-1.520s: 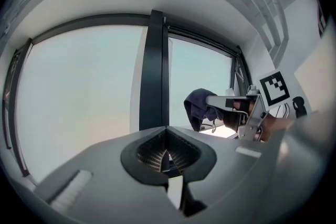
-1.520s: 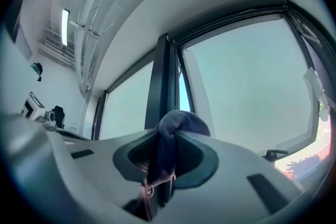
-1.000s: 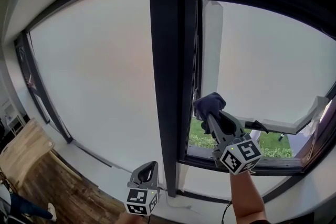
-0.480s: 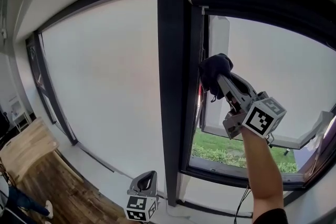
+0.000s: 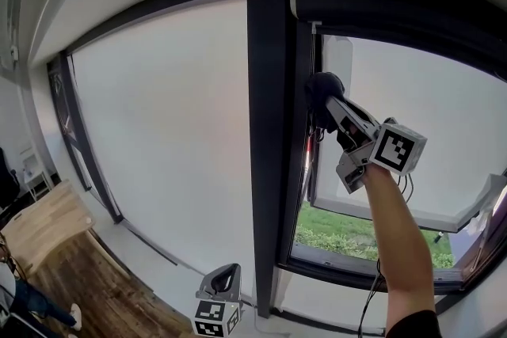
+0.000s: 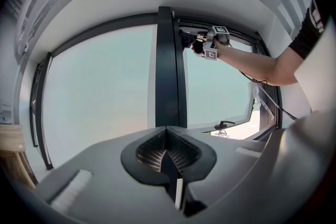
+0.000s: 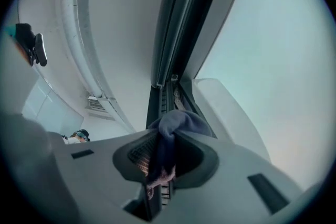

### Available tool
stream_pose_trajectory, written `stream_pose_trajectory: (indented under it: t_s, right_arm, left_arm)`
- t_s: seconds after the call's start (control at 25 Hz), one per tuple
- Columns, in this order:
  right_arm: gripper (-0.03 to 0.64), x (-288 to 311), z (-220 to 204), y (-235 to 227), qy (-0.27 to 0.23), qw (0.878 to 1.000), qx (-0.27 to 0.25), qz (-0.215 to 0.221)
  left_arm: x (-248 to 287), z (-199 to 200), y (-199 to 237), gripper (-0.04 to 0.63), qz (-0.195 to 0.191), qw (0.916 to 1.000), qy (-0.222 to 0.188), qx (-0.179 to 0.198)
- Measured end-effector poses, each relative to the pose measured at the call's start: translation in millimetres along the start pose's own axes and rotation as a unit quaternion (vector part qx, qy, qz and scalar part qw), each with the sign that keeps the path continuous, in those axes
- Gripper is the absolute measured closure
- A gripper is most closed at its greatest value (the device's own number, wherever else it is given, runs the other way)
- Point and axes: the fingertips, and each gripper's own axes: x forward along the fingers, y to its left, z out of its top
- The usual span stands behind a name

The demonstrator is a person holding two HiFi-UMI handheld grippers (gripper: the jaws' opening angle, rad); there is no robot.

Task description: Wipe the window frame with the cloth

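Note:
The dark window frame [image 5: 268, 131] runs upright down the middle of the head view. My right gripper [image 5: 323, 91] is raised high beside it, shut on a dark blue cloth [image 5: 320, 85] that presses against the frame's inner edge, near the open sash [image 5: 337, 59]. In the right gripper view the cloth [image 7: 170, 128] bulges out of the jaws right at the frame channel [image 7: 165, 97]. My left gripper [image 5: 223, 282] hangs low by the sill, jaws closed on nothing; the same gripper [image 6: 167, 152] looks up at the frame [image 6: 165, 71].
The window sash is tilted open at the right, with its handle [image 6: 224, 124] low down and grass [image 5: 348, 237] outside. A large fixed pane [image 5: 166, 115] fills the left. A wooden table [image 5: 40, 222] stands at the lower left. A cable [image 5: 372, 289] hangs under my right arm.
My right gripper has carried the cloth upward along the frame, from near the sill to high up by the top of the sash. The left gripper has stayed low.

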Motion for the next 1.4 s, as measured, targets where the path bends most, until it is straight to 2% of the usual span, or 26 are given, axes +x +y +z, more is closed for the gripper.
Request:
stream_pose_trajectory:
  t_s: [0.32,0.56,0.88,1.16,1.4]
  right_arm:
    - [0.545,23.3,-13.4,-3.3,0.031,0.999,0.022,0.009]
    - [0.546,24.5,-17.5,-6.6,0.044,0.998,0.033,0.014]
    - [0.546,24.1,-25.3,-7.9,0.061,0.998,0.017,-0.003]
    - [0.546,7.3,-58.6,-16.2,0.098,0.995,0.009,-0.022]
    - [0.546,-8.5,-92.8,-17.2,0.122,0.992,0.010,-0.021]
  left_arm:
    - [-2.4,-0.9,14.0,0.588,0.009,1.0000,0.002,-0.002]
    - [4.2,-4.6,10.6,0.588,-0.001,1.0000,0.003,0.002]
    - [10.9,-6.1,9.3,0.588,-0.012,0.9999,0.008,-0.004]
    - [11.3,-7.2,-0.9,0.588,-0.023,0.9995,0.020,-0.003]
    - [13.9,-6.8,-16.2,0.588,-0.038,0.9989,0.029,0.004]
